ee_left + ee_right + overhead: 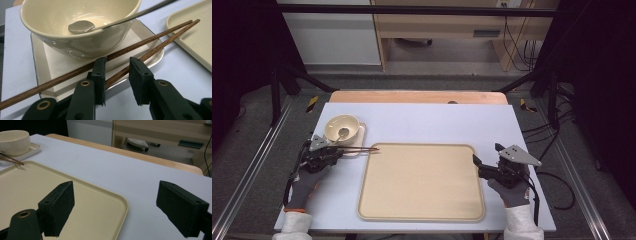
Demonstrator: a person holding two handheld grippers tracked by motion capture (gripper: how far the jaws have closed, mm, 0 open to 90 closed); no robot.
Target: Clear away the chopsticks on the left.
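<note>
My left gripper [343, 151] sits at the left of the high view, just below the bowl [342, 128]. In the left gripper view its jaws stand partly apart around the chopsticks [140, 45]; one stick passes between them, the other runs behind the left jaw. Whether the pads actually press the wood, I cannot tell.

The chopsticks lie across the small square plate [45, 62] under the bowl, tips reaching toward the upper right of that frame, near the edge of the big tray [197, 37]. In the high view their tips touch or overhang the tray's upper left corner.

A metal spoon [81, 26] rests inside the bowl, handle leaning over the rim.

My right gripper [476, 162] is at the tray's right edge, mid-frame right in the high view. Jaws wide apart, nothing between them; left jaw over the tray, right jaw over the white table [140, 177]
</note>
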